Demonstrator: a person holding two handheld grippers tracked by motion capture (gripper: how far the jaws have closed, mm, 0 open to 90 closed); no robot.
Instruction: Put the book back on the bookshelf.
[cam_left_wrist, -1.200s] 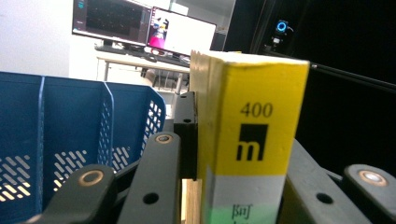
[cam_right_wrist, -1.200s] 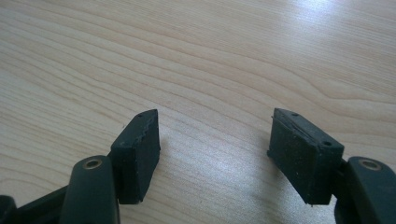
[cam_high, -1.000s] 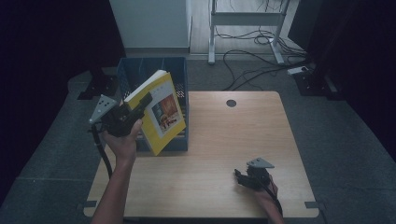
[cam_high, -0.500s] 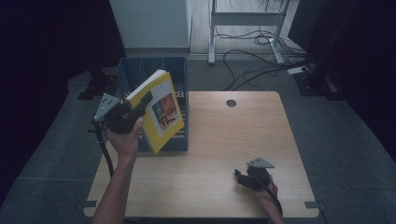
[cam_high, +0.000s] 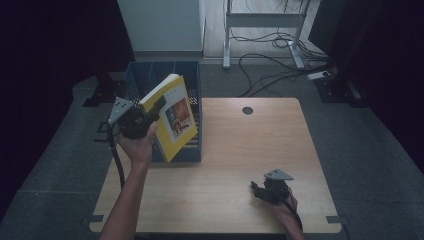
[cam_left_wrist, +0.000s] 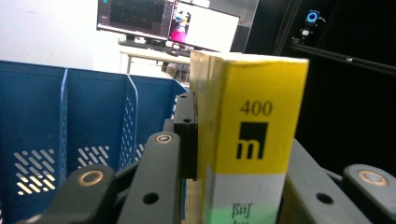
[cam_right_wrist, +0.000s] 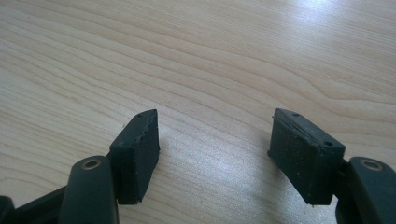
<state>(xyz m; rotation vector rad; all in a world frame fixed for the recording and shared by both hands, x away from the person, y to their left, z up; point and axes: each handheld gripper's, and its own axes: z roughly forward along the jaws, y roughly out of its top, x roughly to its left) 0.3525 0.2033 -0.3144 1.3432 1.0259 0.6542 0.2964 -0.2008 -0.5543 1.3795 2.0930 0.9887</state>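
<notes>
The book (cam_high: 172, 117) is clamped by its spine in the left gripper (cam_high: 145, 112), tilted above the blue bin (cam_high: 192, 80) just behind. The right gripper (cam_high: 257, 190) is rested wide and empty on the table (cam_high: 240, 150), well apart.

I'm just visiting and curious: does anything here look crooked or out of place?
Only the yellow book: the left gripper clamps it by the spine, tilted above the blue crate. The right gripper rests open on the table.
</notes>
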